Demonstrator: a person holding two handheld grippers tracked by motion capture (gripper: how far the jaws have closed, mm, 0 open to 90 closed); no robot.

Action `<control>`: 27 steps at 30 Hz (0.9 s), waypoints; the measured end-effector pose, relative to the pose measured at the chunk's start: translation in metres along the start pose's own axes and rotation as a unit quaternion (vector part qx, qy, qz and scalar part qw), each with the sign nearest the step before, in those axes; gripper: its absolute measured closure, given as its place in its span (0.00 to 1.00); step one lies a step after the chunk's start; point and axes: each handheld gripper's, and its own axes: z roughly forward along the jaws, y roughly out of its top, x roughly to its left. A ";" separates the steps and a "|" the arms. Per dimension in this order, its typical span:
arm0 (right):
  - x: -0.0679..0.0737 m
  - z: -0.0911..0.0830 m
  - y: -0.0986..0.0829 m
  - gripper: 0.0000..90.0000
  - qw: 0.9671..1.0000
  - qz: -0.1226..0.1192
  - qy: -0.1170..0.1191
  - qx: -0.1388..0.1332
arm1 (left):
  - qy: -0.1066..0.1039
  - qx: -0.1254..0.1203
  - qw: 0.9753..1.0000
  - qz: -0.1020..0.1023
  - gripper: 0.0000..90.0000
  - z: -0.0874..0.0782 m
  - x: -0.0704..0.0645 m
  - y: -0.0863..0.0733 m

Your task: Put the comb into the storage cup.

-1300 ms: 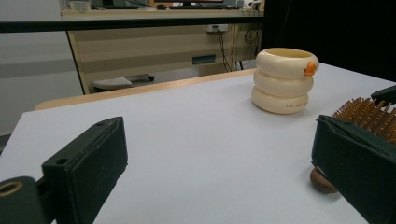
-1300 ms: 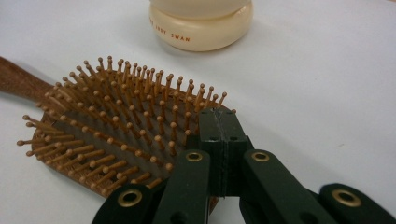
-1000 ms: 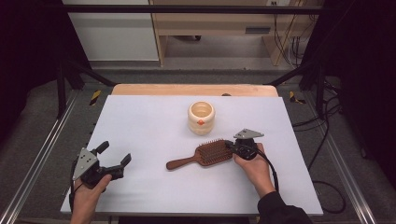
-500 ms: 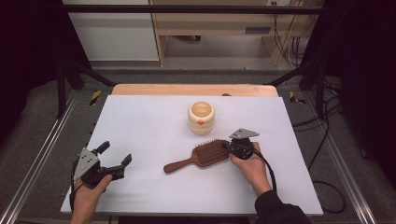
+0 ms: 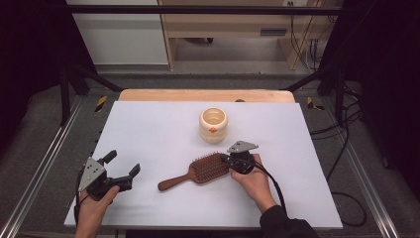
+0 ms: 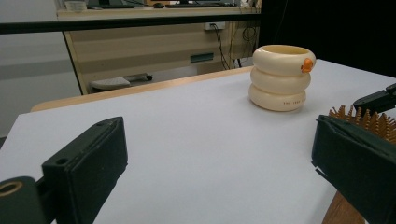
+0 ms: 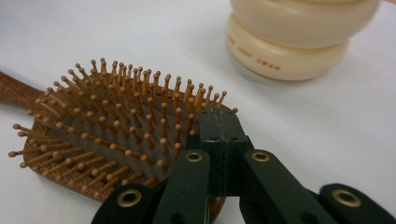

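1. Hairbrush point(image 5: 198, 171): wooden paddle type, bristles up, lying flat on the white table point(image 5: 148, 129) at lower centre of the high view. Its handle runs toward the lower left of that frame and its head toward the right.
2. Right gripper point(image 5: 233, 161): held in a hand point(image 5: 252, 181) at lower centre-right of the high view, with a grey three-cornered plate on top. In the right gripper view its jaws are pressed together, tips meeting at the near rim of the hairbrush point(image 7: 116, 135) head beside the bristles. Whether wood is actually pinched between them cannot be told, since the tips cover the contact point.
3. Left gripper point(image 5: 121, 171): at lower left of the high view, held in the other hand point(image 5: 91, 206) and well apart from the hairbrush. In the left gripper view both black jaws stand wide apart at the frame's lower corners, with bare table between them and nothing held.
4. Cream holder point(image 5: 213, 125): a ribbed cup of three stacked rings, upright and open-topped, with a small orange mark on its side. It stands at centre of the high view, just above the hairbrush head and not touching it.
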 end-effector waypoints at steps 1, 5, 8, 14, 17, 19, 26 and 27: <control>0.003 0.001 0.001 1.00 1.000 -0.004 0.003 0.001 | 0.000 0.001 1.000 0.000 0.04 0.000 0.000 0.000; 0.013 0.006 0.004 1.00 1.000 -0.013 0.015 0.001 | 0.000 0.001 1.000 0.001 0.04 0.000 -0.001 0.000; 0.020 0.010 0.009 1.00 1.000 -0.020 0.019 0.003 | -0.001 0.000 1.000 0.001 0.04 0.000 0.000 0.000; 0.026 0.016 0.013 1.00 0.999 -0.024 0.023 0.004 | -0.003 0.002 1.000 0.003 0.04 0.001 -0.001 0.000; 0.029 0.021 0.016 1.00 0.999 -0.026 0.026 0.003 | -0.003 0.003 1.000 0.003 0.04 0.001 -0.001 0.000; 0.032 0.024 0.018 1.00 0.999 -0.031 0.031 0.003 | -0.004 0.003 1.000 0.004 0.04 0.001 -0.002 0.000; 0.039 0.029 0.020 1.00 0.999 -0.032 0.039 -0.002 | -0.006 0.006 1.000 0.005 0.04 0.002 -0.003 0.000; 0.038 0.029 0.020 1.00 0.999 -0.031 0.039 -0.002 | -0.006 0.007 1.000 0.007 0.04 0.002 -0.003 0.000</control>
